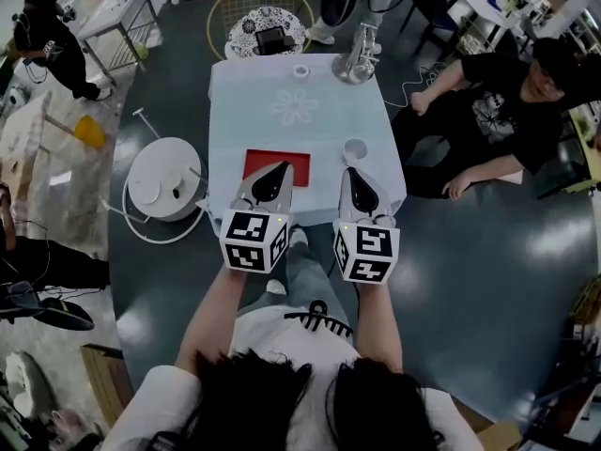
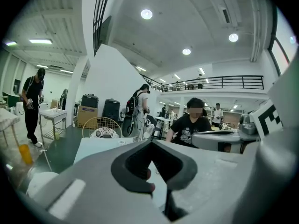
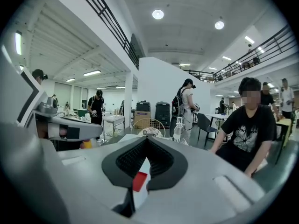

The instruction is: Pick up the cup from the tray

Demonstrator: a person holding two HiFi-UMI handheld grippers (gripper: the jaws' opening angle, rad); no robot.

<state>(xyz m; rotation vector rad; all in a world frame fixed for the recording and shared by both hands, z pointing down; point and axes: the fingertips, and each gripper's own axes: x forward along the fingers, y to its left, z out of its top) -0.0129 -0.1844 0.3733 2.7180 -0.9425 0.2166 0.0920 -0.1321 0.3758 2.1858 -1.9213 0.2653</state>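
A white cup [image 1: 355, 148] stands on the pale blue tablecloth [image 1: 300, 111], just right of a red tray [image 1: 259, 161]; it is not on the tray. Both grippers hover over the table's near edge and point away from me. My left gripper [image 1: 281, 165] is shut and empty, its tip over the tray's right part, which it hides. My right gripper [image 1: 350, 170] is also shut and empty, its tip just short of the cup. In the left gripper view the jaws [image 2: 150, 142] meet at the tip. A sliver of the tray [image 3: 139, 181] shows below the closed right gripper [image 3: 147, 138].
A small white ring [image 1: 300, 70] and a metal stand [image 1: 355, 64] sit at the table's far edge. A person [image 1: 507, 111] sits right of the table. A round white unit with a hose [image 1: 164, 178] stands on the floor at left. A wire chair [image 1: 260, 22] is beyond the table.
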